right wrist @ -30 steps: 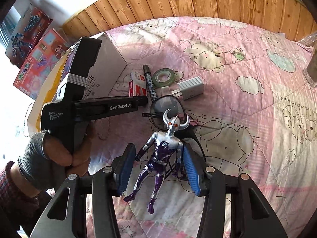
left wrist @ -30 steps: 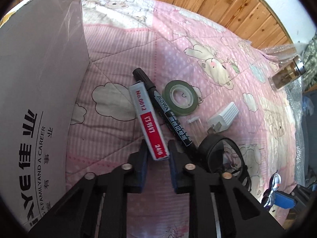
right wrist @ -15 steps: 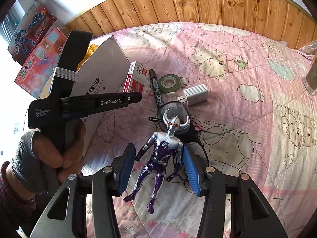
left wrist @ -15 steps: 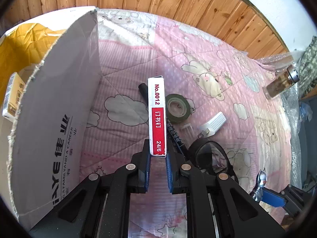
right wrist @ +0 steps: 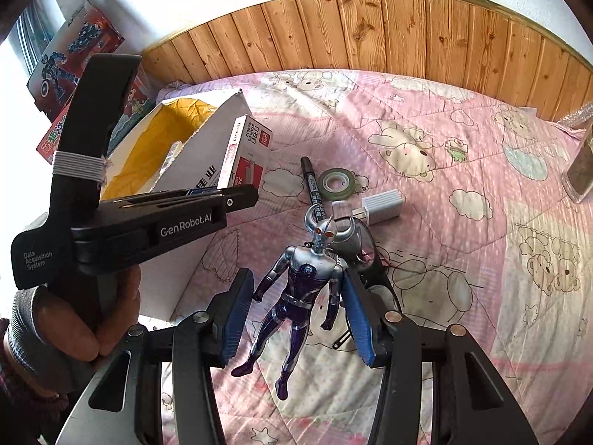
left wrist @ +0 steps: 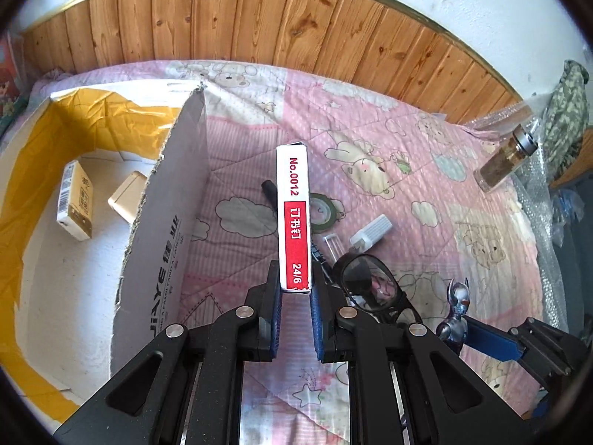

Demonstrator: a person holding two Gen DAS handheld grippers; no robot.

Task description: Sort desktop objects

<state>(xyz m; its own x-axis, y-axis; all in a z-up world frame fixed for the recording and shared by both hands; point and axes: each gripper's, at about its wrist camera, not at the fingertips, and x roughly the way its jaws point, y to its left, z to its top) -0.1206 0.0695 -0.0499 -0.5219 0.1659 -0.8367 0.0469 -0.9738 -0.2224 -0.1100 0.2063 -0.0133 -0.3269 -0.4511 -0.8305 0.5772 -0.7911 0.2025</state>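
A red-and-white staple box [left wrist: 293, 218] is clamped at its lower end in the closed left hand-held gripper [left wrist: 295, 307] and held above the pink quilt [left wrist: 426, 170], beside the open cardboard box [left wrist: 163, 222]. A silver-and-purple toy figure [right wrist: 300, 289] is gripped by the arms in the half-open right hand-held gripper [right wrist: 296, 319]. Farther off lie a black marker [right wrist: 313, 185] and a green tape roll [right wrist: 335, 183] (both on the bed).
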